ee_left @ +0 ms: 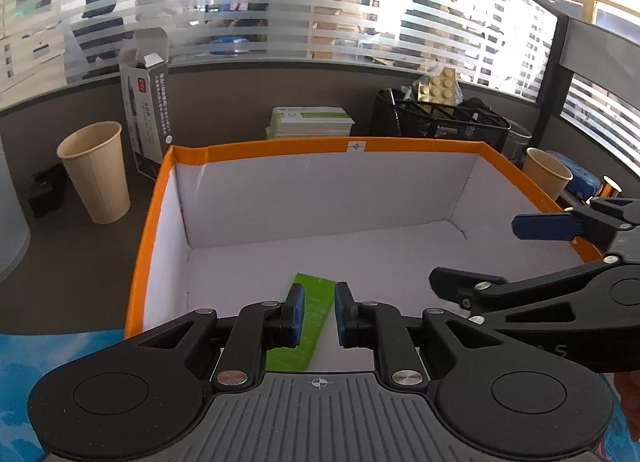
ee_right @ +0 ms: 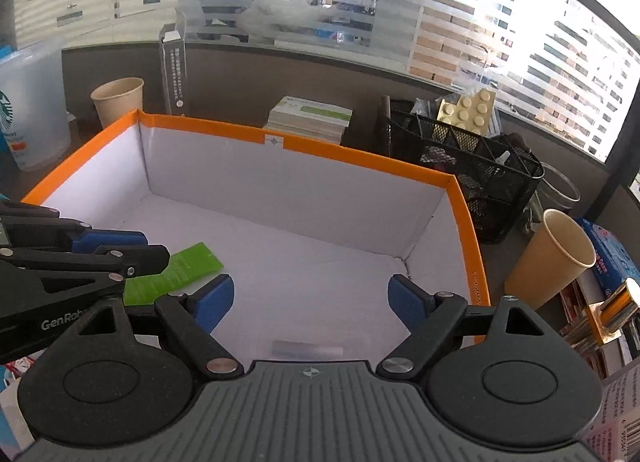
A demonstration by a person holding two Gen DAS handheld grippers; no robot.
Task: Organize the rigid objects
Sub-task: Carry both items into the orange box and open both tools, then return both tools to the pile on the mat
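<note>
A flat green packet [ee_left: 316, 294] lies on the white floor of an orange-rimmed cardboard box [ee_left: 280, 148], near its front left. My left gripper [ee_left: 319, 314] hangs just over it with its blue pads a narrow gap apart. The packet shows through that gap and the pads do not press on it. From the right wrist view the green packet [ee_right: 188, 262] lies flat under the left gripper [ee_right: 148, 248]. My right gripper [ee_right: 310, 298] stands wide open over the bare floor of the box [ee_right: 360, 155], holding nothing. It also reaches in from the right [ee_left: 478, 252].
Behind the box stand a stack of booklets [ee_left: 310, 121], a black mesh organizer [ee_left: 436, 121] with a blister pack, and a tall grey carton [ee_left: 148, 117]. Paper cups [ee_left: 96, 177] [ee_right: 552, 258] flank the box. A clear plastic cup [ee_right: 28, 109] is far left.
</note>
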